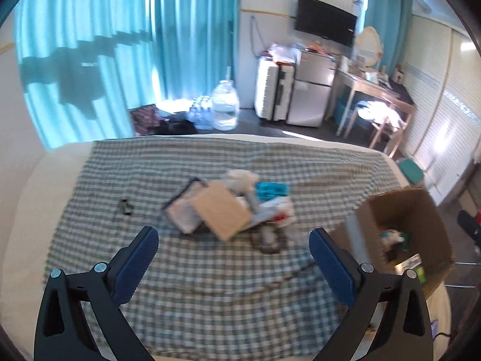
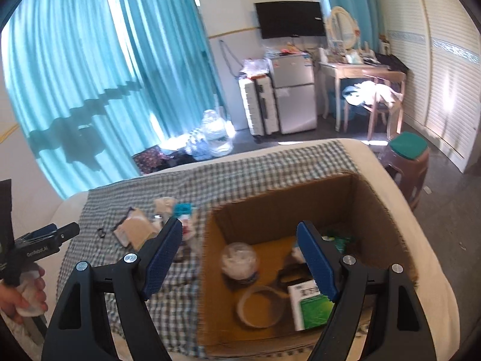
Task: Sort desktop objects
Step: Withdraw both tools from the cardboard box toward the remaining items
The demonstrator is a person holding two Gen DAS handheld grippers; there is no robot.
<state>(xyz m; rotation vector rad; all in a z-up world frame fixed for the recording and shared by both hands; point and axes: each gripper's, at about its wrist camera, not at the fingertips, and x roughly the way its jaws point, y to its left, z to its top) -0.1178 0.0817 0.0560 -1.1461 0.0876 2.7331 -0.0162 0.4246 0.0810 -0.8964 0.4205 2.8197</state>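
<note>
Checkered cloth point(image 1: 210, 285) covers bed. Left gripper point(image 1: 234, 251) spread wide, empty, above cloth short of object pile point(image 1: 228, 204). Right gripper point(image 2: 240, 251) spread wide, empty, over cardboard box point(image 2: 354, 192) holding tape roll point(image 2: 260, 307), lidded jar point(image 2: 240, 260), green-white packet point(image 2: 312, 305).

Blurred pile point(image 1: 234, 207); box point(image 2: 210, 270) near wall cropped

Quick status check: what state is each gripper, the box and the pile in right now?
Left gripper: open, empty, above the cloth.
Right gripper: open, empty, over the box.
Cardboard box: open-topped, partly filled.
Tape roll: lying flat inside the box.
Pile of items: unsorted on the checked cloth.
</note>
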